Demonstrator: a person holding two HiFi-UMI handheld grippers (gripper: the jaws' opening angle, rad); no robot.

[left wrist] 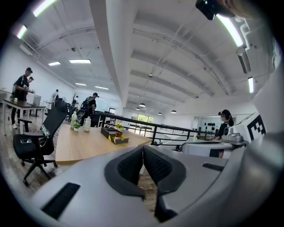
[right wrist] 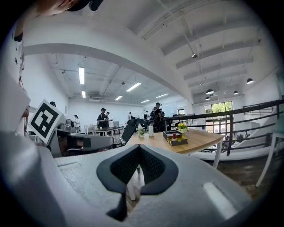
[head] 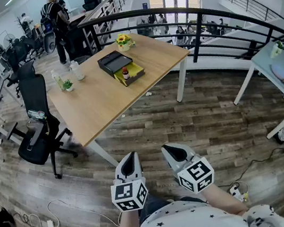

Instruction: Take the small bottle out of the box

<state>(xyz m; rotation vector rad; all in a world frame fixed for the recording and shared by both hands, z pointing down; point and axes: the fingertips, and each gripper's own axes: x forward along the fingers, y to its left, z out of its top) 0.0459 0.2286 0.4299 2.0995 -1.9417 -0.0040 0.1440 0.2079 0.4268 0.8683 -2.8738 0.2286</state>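
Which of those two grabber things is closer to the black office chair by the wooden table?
Left. The left gripper is on the same side as the black office chair, though well clear of it. The right gripper sits beside the left one, farther from the chair.

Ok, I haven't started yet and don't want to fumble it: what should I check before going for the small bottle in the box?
1. Left gripper empty, jaws together: ok.
2. Right gripper empty, jaws together: ok.
3. Small bottle upright in the box, top uncovered: ok.
4. Bottle within reach: not ok, the table stands well ahead of both grippers.
5. Office chair at the table's left side, off the direct path: ok.
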